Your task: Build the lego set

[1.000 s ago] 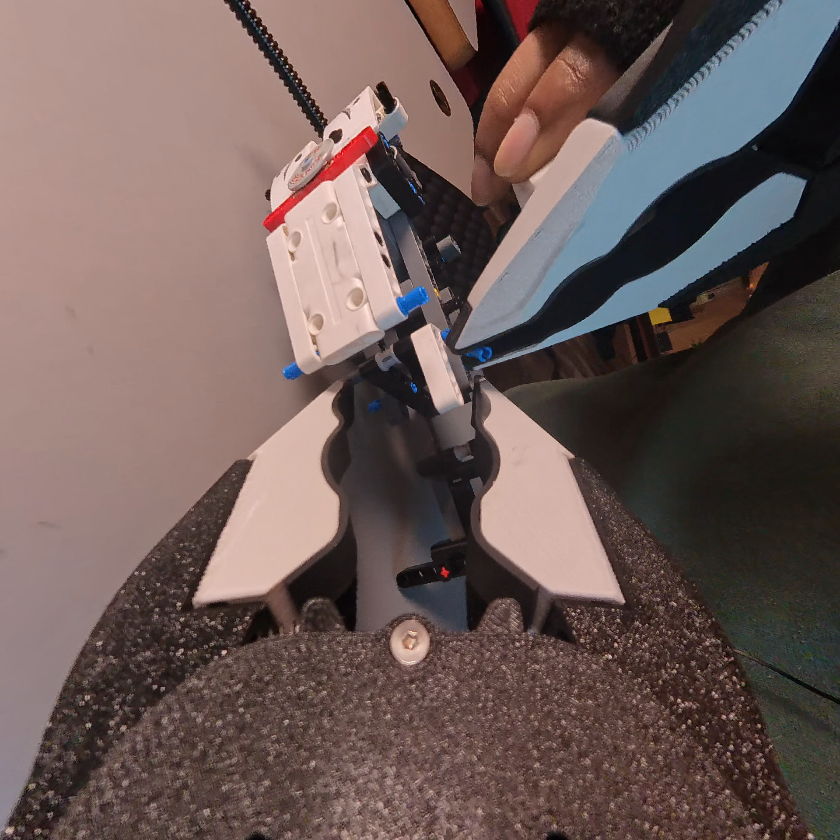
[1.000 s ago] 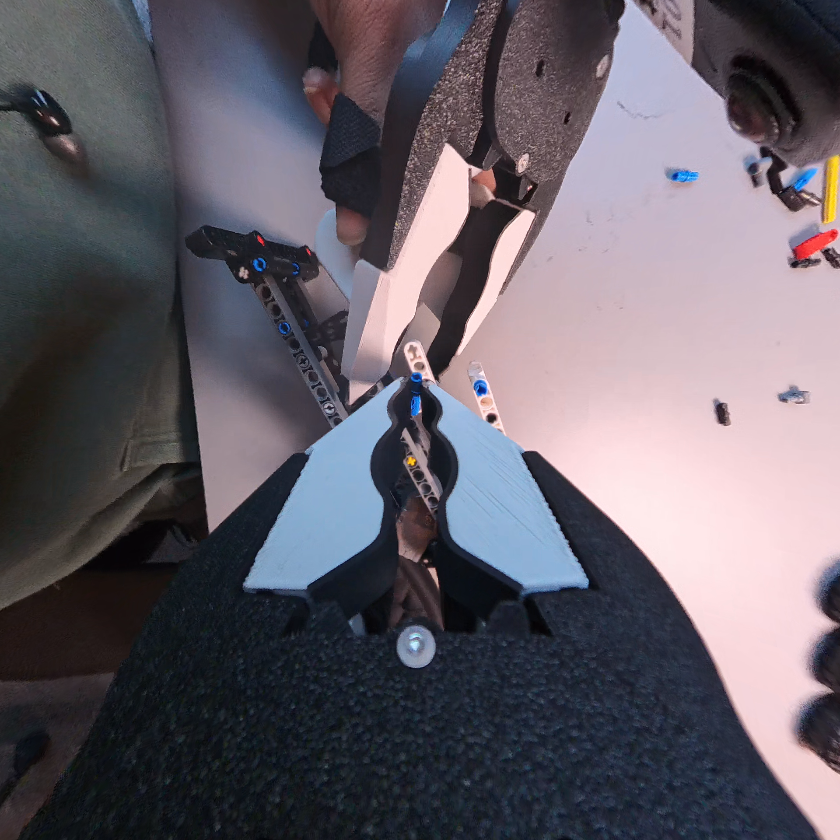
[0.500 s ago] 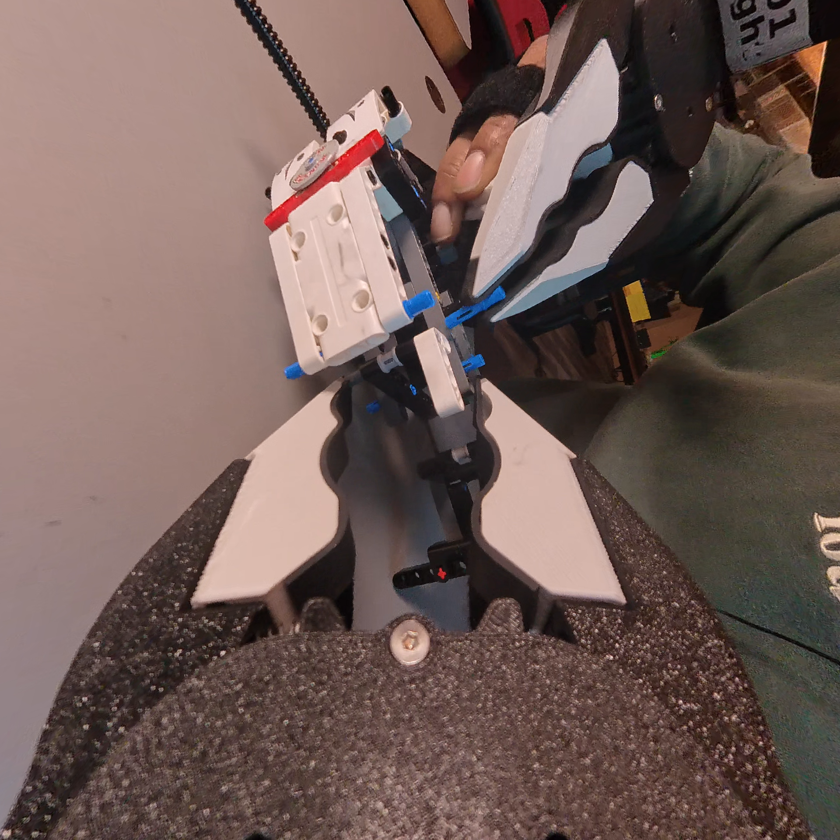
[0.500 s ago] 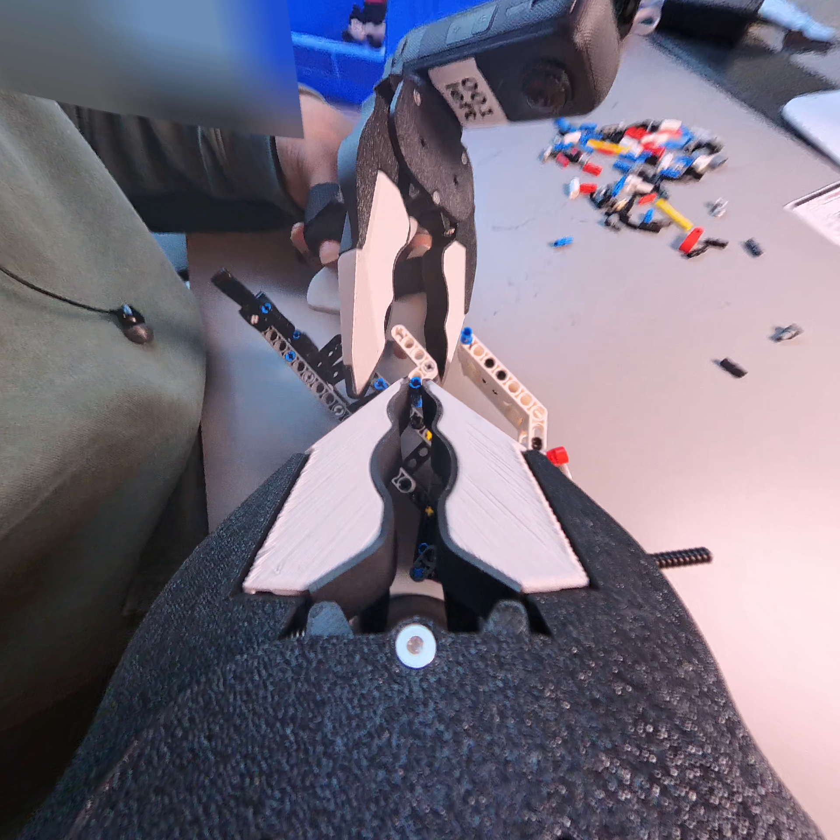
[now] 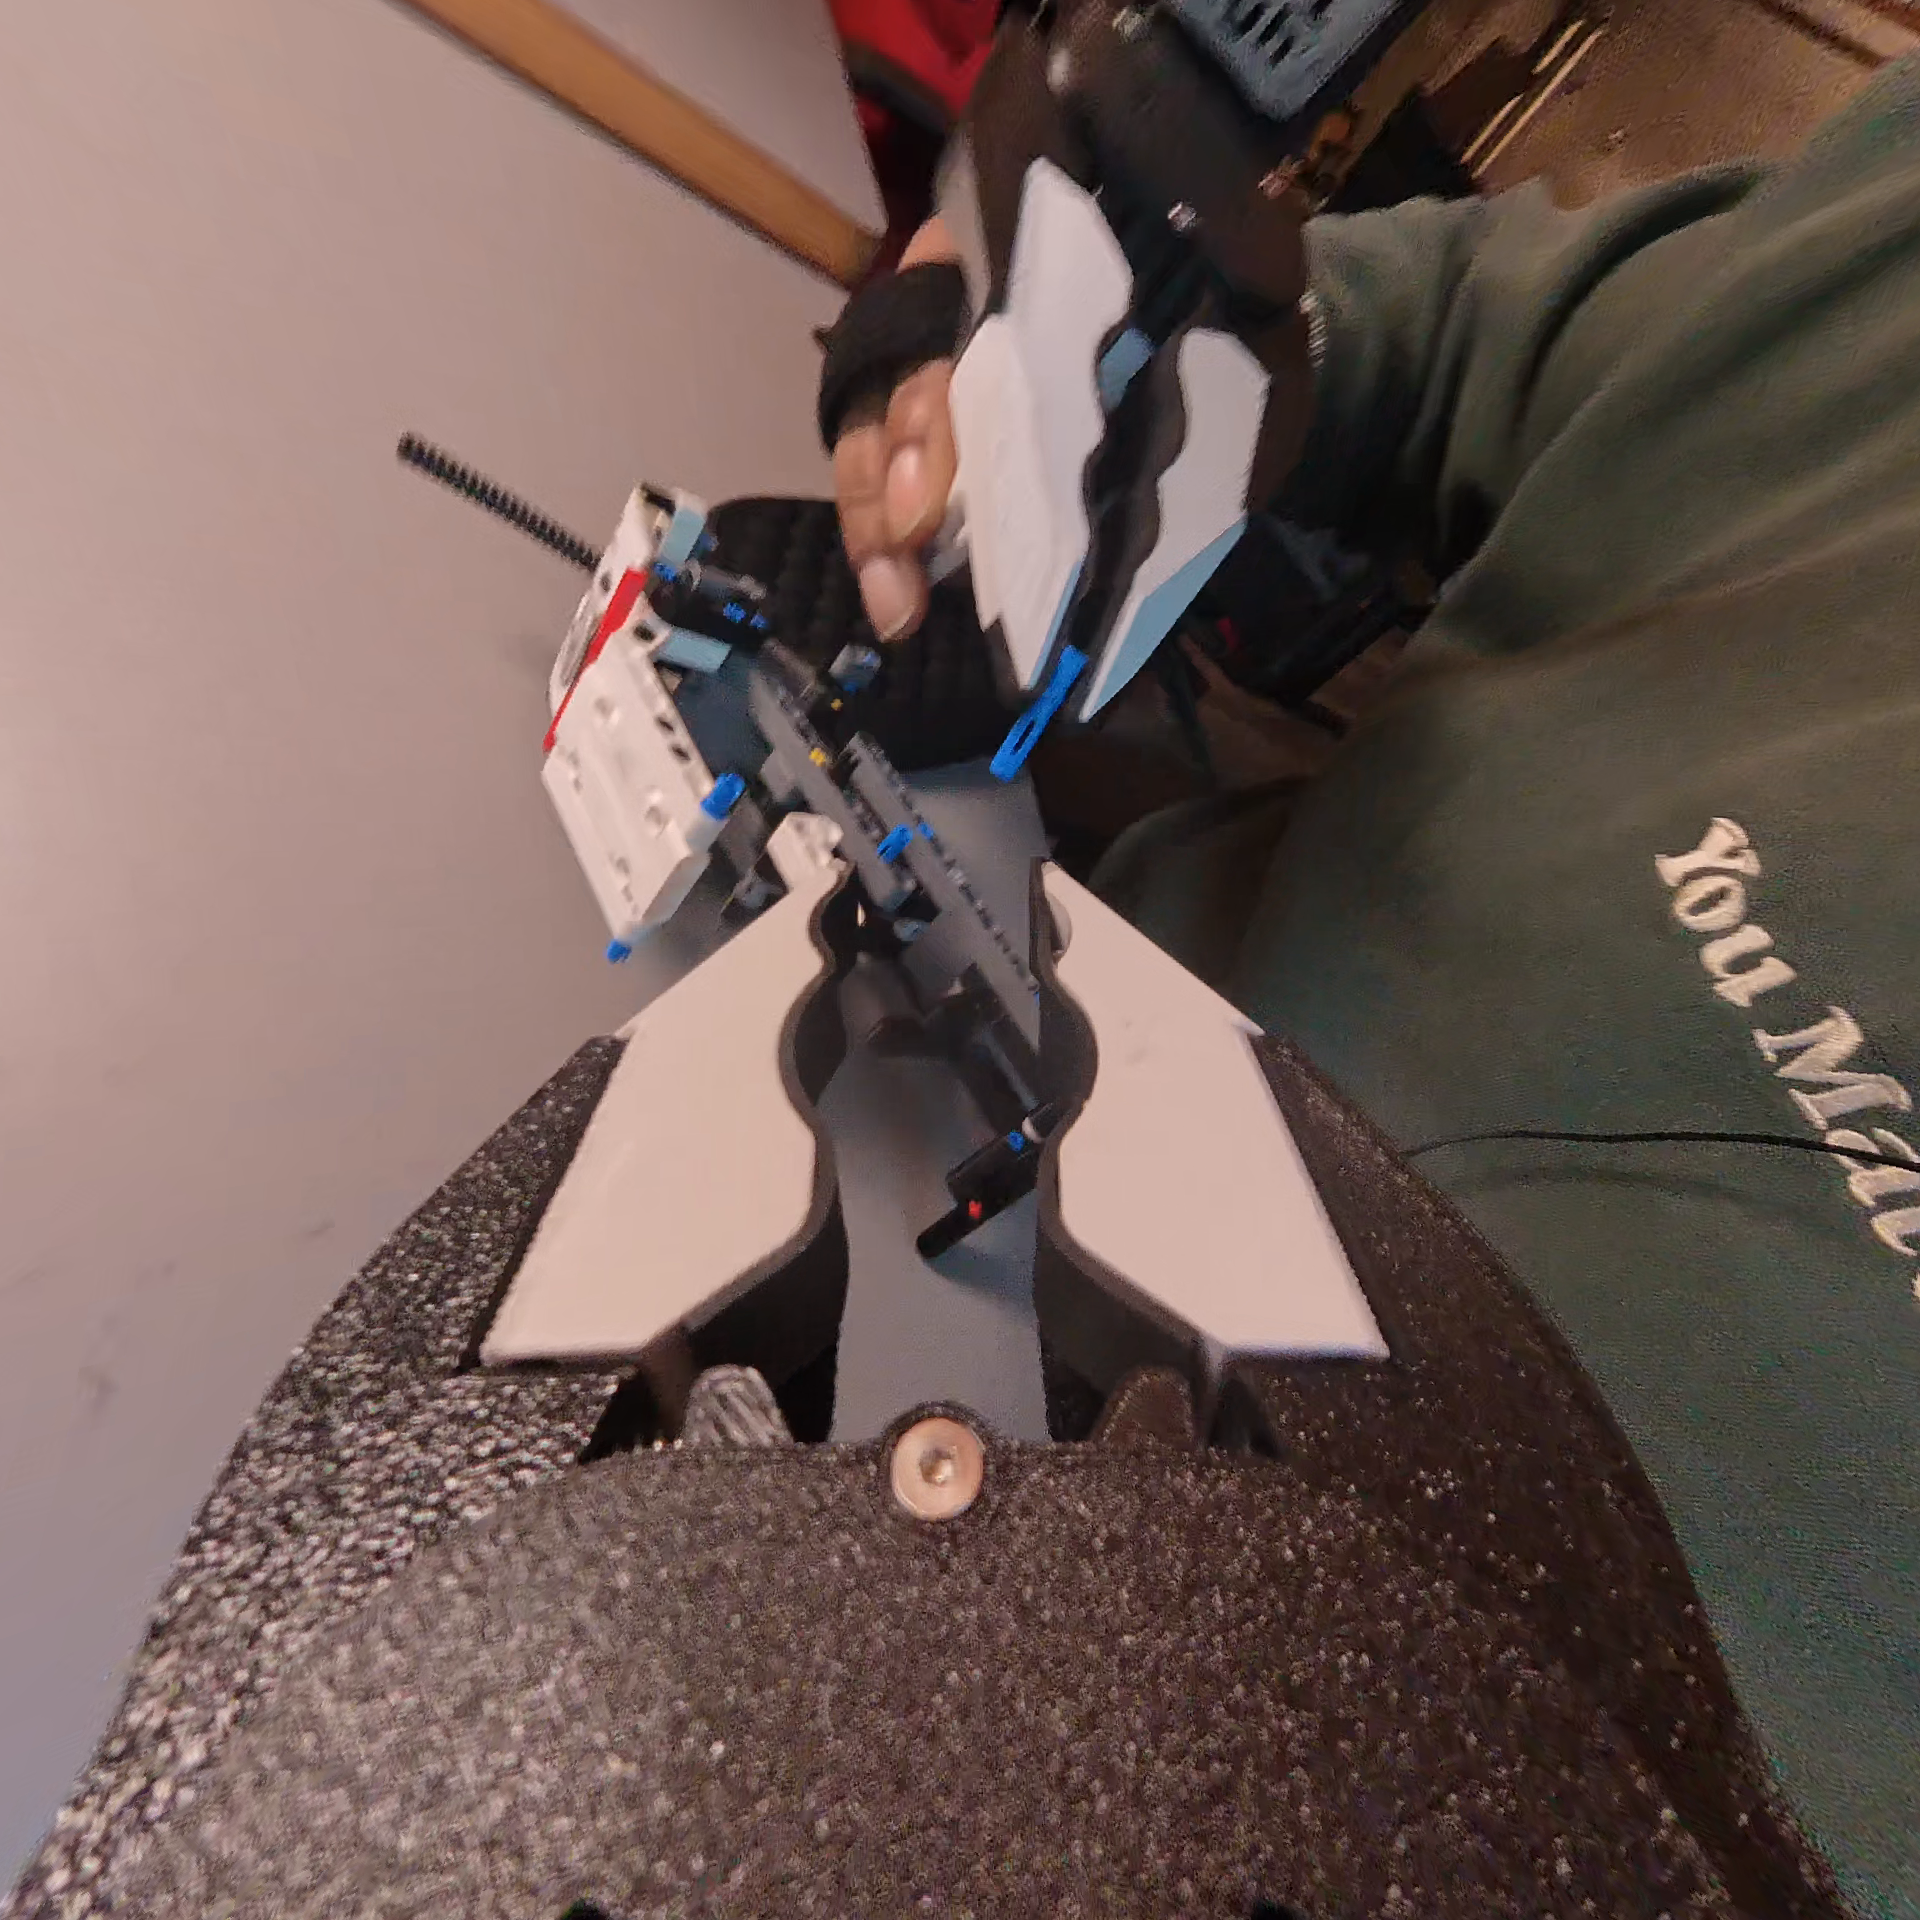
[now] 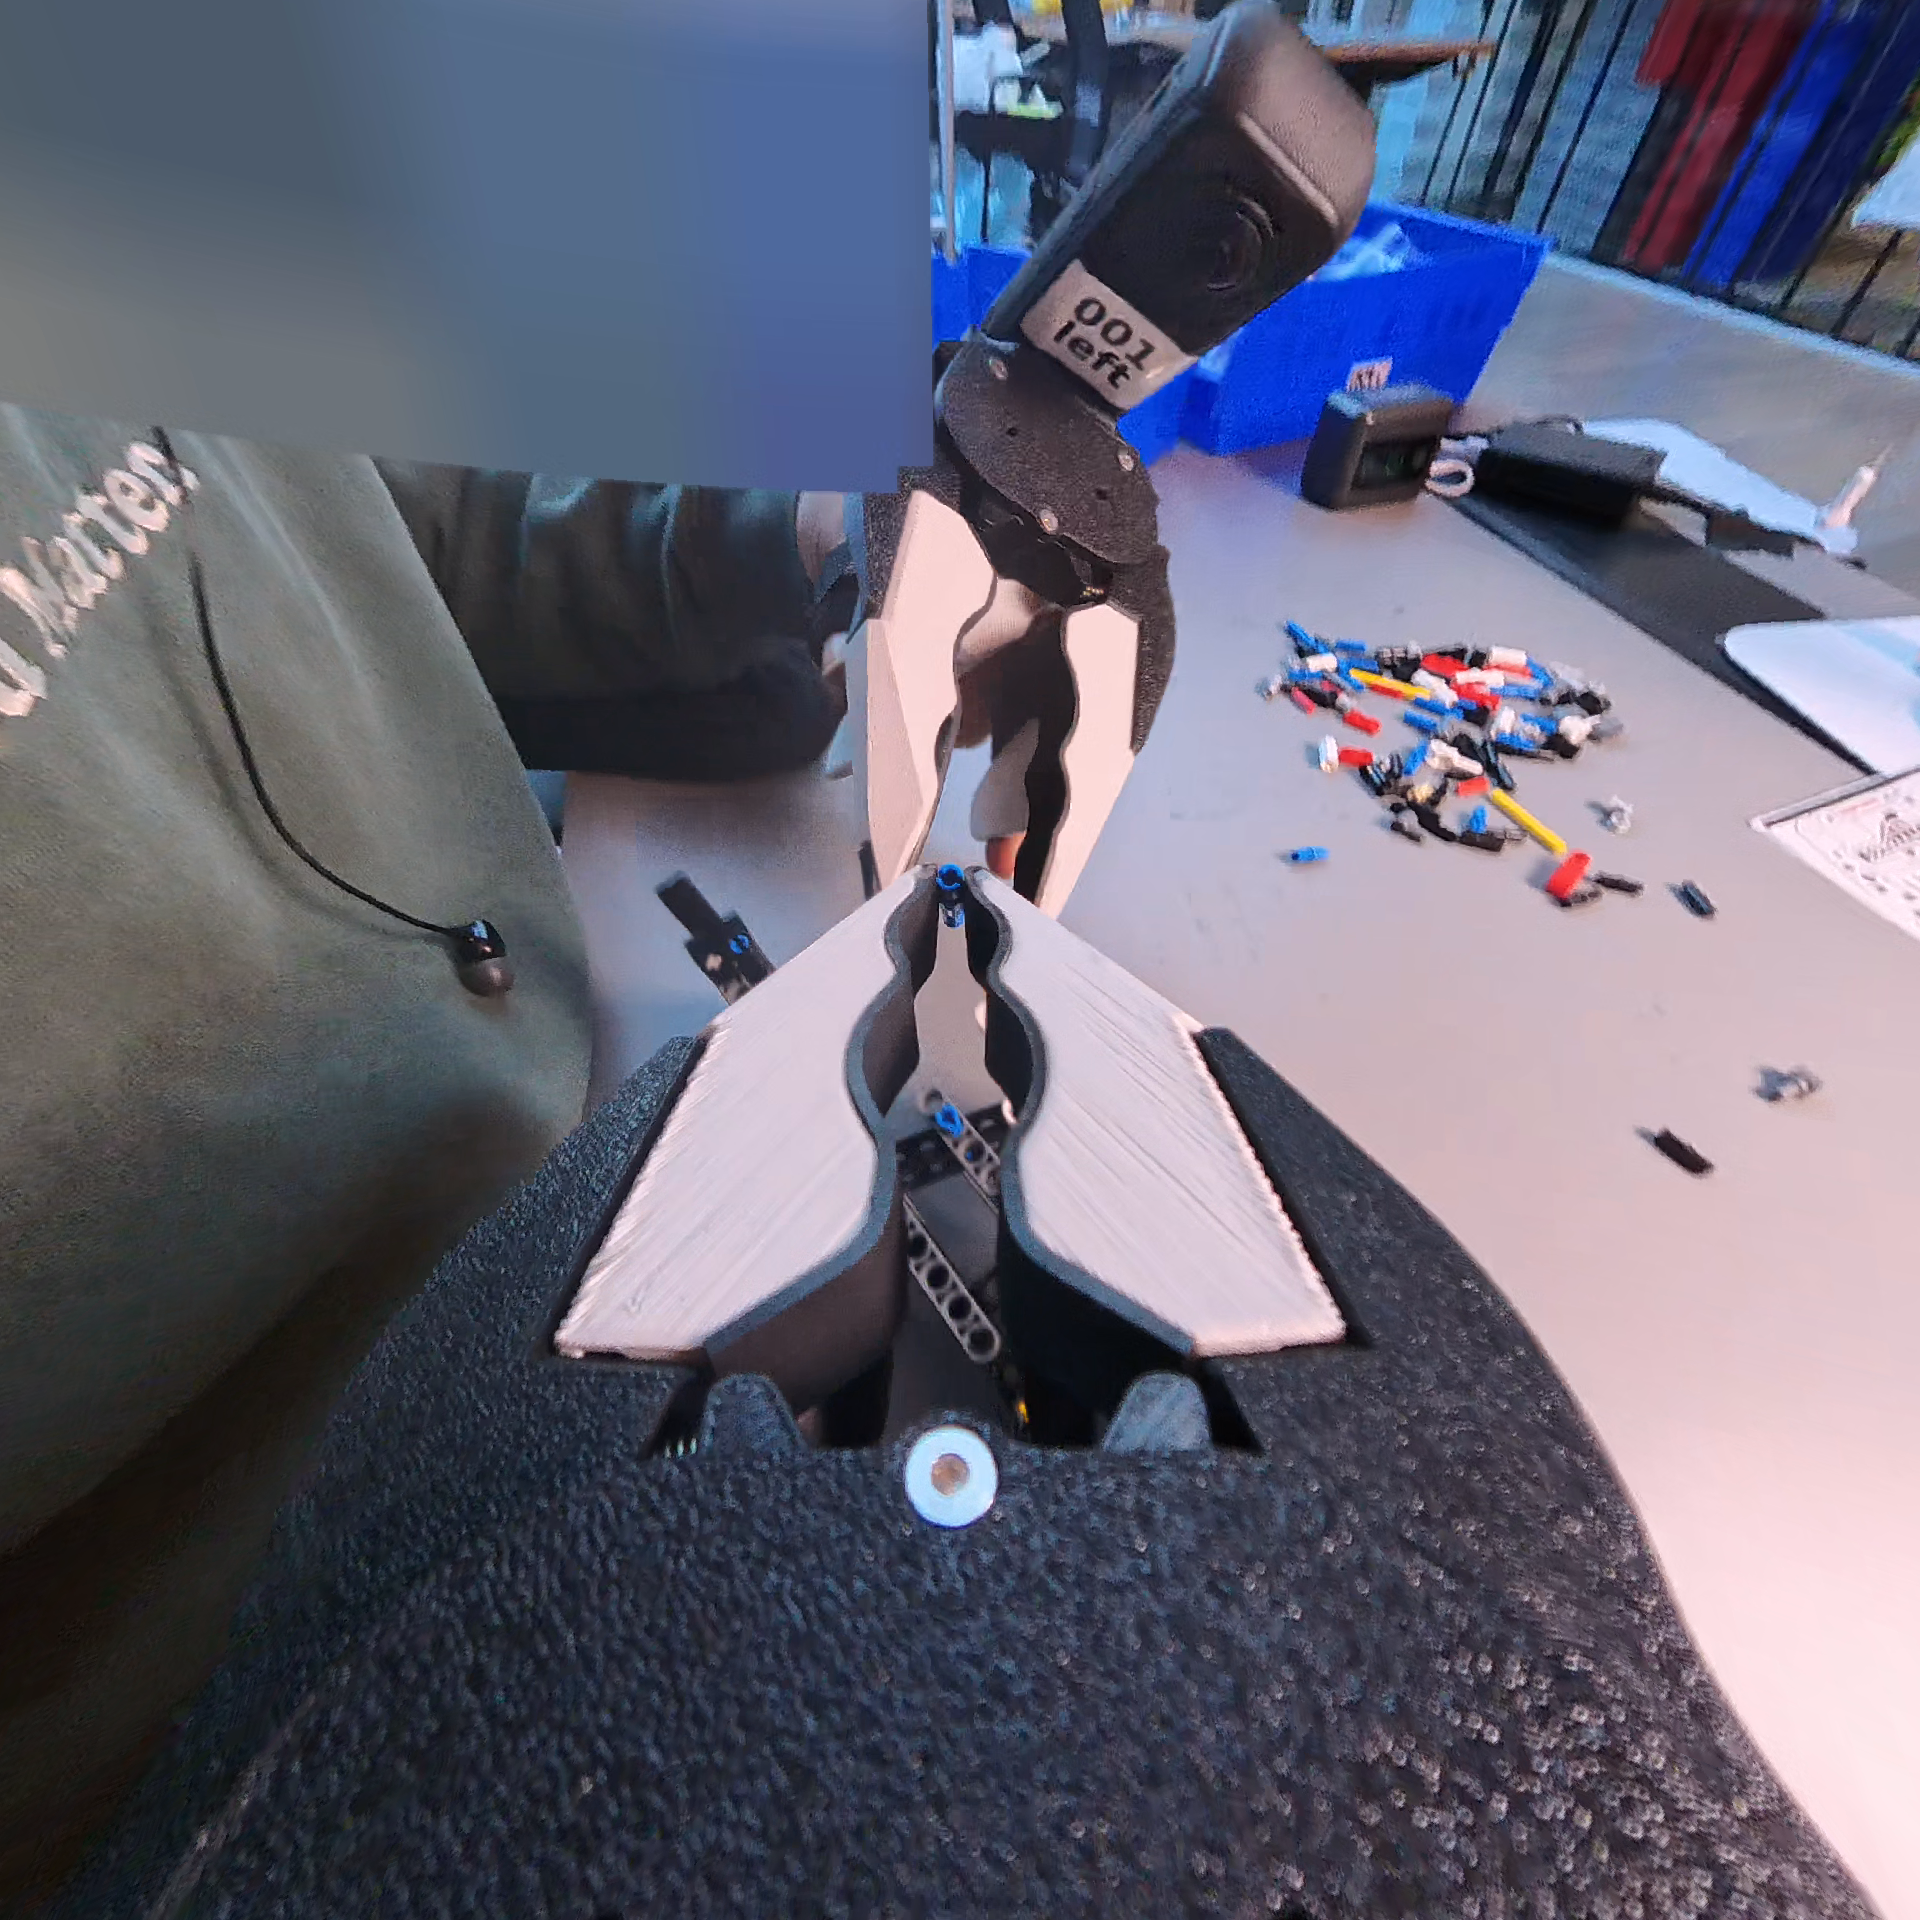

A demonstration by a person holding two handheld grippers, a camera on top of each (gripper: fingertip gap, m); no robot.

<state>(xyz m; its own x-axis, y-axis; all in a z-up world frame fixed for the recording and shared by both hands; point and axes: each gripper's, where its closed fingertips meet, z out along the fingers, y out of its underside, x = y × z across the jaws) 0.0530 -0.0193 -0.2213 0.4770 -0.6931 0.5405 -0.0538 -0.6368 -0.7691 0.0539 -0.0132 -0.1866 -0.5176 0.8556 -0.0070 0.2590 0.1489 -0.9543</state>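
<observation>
A: Left tongs (image 5: 935, 883)?
B: Spread partly, straddling the dark grey studded beam of the white, red and black lego model (image 5: 665, 769); contact unclear. Model sits on the grey table (image 5: 260, 623).

A: Right tongs (image 6: 951, 883)?
B: Pressed together, pinching a small blue lego pin (image 6: 949, 896) at the tips.

A: Containers?
B: Blue plastic bin (image 6: 1382, 332) at the table's far edge, contents indistinct. Loose multicoloured lego pieces (image 6: 1444, 727) lie heaped on the table, not in it.

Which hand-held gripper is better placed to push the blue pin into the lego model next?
The right hand-held gripper, probably. It is shut on the blue pin, which hangs close above the lego model. The left hand-held gripper is around the model's grey beam, apparently steadying it.
</observation>
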